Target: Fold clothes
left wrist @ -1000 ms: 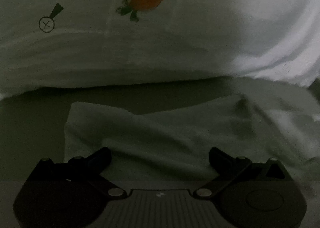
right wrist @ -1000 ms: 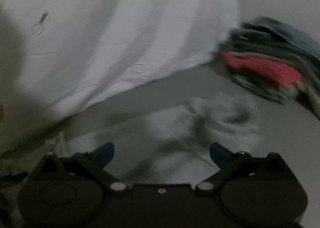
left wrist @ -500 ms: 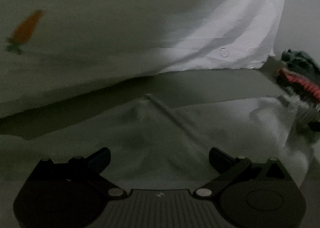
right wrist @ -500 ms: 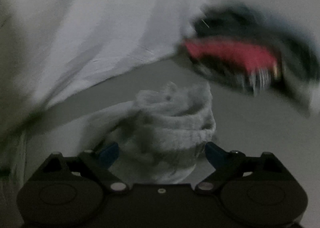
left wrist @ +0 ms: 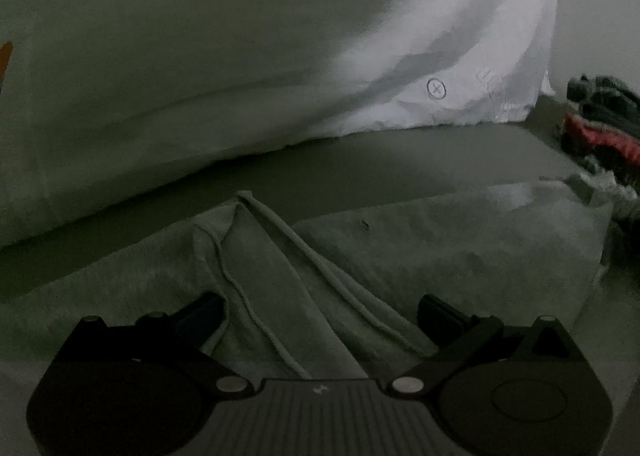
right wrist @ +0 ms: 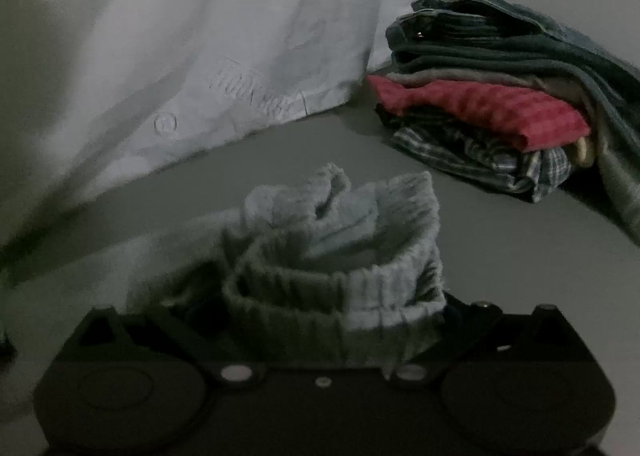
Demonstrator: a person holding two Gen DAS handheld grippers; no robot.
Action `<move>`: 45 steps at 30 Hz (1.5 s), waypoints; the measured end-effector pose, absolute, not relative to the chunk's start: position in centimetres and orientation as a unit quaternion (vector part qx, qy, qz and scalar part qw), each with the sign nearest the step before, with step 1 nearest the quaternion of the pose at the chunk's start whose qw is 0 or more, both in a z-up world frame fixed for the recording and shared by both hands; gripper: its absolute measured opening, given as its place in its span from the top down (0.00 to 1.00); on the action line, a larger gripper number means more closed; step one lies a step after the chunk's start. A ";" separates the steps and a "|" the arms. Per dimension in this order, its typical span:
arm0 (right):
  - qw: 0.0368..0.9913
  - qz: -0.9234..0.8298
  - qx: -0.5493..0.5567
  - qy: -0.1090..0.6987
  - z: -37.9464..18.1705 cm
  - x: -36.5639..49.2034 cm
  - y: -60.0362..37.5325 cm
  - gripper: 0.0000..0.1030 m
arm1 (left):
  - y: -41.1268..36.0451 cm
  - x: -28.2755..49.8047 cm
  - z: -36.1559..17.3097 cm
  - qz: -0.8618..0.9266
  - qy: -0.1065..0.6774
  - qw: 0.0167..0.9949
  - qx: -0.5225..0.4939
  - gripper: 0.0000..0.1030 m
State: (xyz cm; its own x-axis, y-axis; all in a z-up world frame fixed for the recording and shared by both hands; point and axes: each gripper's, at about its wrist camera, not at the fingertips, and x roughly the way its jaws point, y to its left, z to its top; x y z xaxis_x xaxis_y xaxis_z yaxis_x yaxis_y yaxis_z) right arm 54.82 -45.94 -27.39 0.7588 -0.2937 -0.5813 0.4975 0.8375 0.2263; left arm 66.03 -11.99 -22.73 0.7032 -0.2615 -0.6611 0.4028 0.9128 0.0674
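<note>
The left claw (left wrist: pixel 320 308) hovers released, jaws wide, directly over the grey sweatpants' (left wrist: pixel 460 240) drawstring (left wrist: pixel 256 312), likely positioned to pin the waist. The right claw (right wrist: pixel 320 308) has the ribbed cuff (right wrist: pixel 340 296) bunched between its jaws; its fingertips are buried in fabric, so whether it clamps is unclear. Beyond it to the right sits the folded pile (right wrist: pixel 500 104).

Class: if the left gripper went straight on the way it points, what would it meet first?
Most likely the grey garment with its drawstrings, already lying between the open left gripper. Beyond it comes bare surface, then the white sheet; depth is hard to judge.
</note>
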 end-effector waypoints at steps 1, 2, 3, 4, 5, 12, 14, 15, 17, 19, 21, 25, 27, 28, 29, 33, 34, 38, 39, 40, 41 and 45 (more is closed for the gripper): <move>0.918 -0.219 0.202 0.262 -27.3 54.6 -46.3 0.17 | -12.1 66.1 -22.7 -0.181 0.340 0.917 0.105 0.00; 0.917 -0.222 0.210 0.257 -27.2 54.4 -46.5 0.33 | -12.1 66.2 -22.7 -0.181 0.341 0.917 0.105 0.00; 0.915 -0.221 0.225 0.253 -27.0 54.1 -47.0 0.42 | -12.2 66.1 -22.7 -0.180 0.341 0.917 0.106 0.00; 0.909 -0.218 0.254 0.249 -27.0 53.8 -47.7 0.57 | -12.3 66.0 -22.6 -0.179 0.341 0.917 0.107 0.00; 0.902 -0.214 0.283 0.244 -26.9 53.4 -48.4 0.68 | -12.3 66.0 -22.6 -0.178 0.341 0.917 0.108 0.00; 0.903 -0.175 0.349 0.181 -23.7 51.3 -47.6 0.78 | -12.5 66.7 -22.0 -0.172 0.376 0.904 0.112 0.00; 0.913 -0.159 0.338 0.165 -22.0 51.1 -45.8 0.78 | -12.4 67.2 -21.3 -0.163 0.404 0.893 0.116 0.00; 0.918 -0.151 0.332 0.157 -21.1 51.0 -44.7 0.78 | -12.1 67.3 -20.8 -0.145 0.418 0.889 0.118 0.00; 0.928 -0.132 0.319 0.141 -19.5 50.8 -42.3 0.78 | -10.9 67.1 -19.3 -0.108 0.427 0.890 0.120 0.00; 0.938 -0.110 0.304 0.128 -17.9 50.7 -39.7 0.78 | -8.7 66.2 -17.1 -0.089 0.412 0.900 0.111 0.00; 0.948 -0.084 0.282 0.123 -16.6 50.6 -36.6 0.78 | -6.2 65.3 -15.2 -0.073 0.400 0.907 0.104 0.00; 0.964 -0.029 0.233 0.122 -15.0 50.9 -30.3 0.78 | -1.6 63.8 -12.7 -0.017 0.381 0.917 0.118 0.00; 0.969 -0.006 0.213 0.126 -14.8 51.4 -27.3 0.78 | 0.4 63.0 -11.9 0.004 0.375 0.919 0.121 0.00; 0.971 0.007 0.204 0.128 -14.7 51.7 -25.7 0.78 | 1.4 62.6 -11.7 0.014 0.374 0.920 0.119 0.00; 0.972 0.020 0.196 0.131 -14.7 52.1 -24.1 0.78 | 2.6 62.3 -11.5 0.026 0.374 0.920 0.114 0.00; 0.973 0.068 0.166 0.144 -14.8 53.4 -17.9 0.78 | 7.4 61.1 -11.4 0.072 0.381 0.919 0.075 0.00; 0.974 0.082 0.150 0.148 -14.9 53.7 -16.0 0.78 | 8.6 61.0 -11.5 0.084 0.384 0.917 0.060 0.00; 0.977 0.127 0.066 0.157 -16.4 54.6 -9.0 0.64 | 13.4 59.8 -12.0 0.138 0.391 0.910 -0.002 0.00; 0.975 0.139 0.041 0.167 -17.3 54.9 -7.1 0.57 | 14.4 59.4 -12.1 0.149 0.393 0.907 -0.015 0.00; 0.972 0.157 0.014 0.177 -18.3 55.1 -5.3 0.45 | 15.5 59.1 -12.2 0.160 0.395 0.904 -0.029 0.00; 0.967 0.175 -0.015 0.183 -19.3 55.1 -3.7 0.42 | 16.6 58.6 -12.4 0.171 0.398 0.900 -0.042 0.00; 0.942 0.248 -0.073 0.214 -21.8 54.3 0.2 0.37 | 19.0 57.8 -13.3 0.193 0.407 0.890 -0.070 0.00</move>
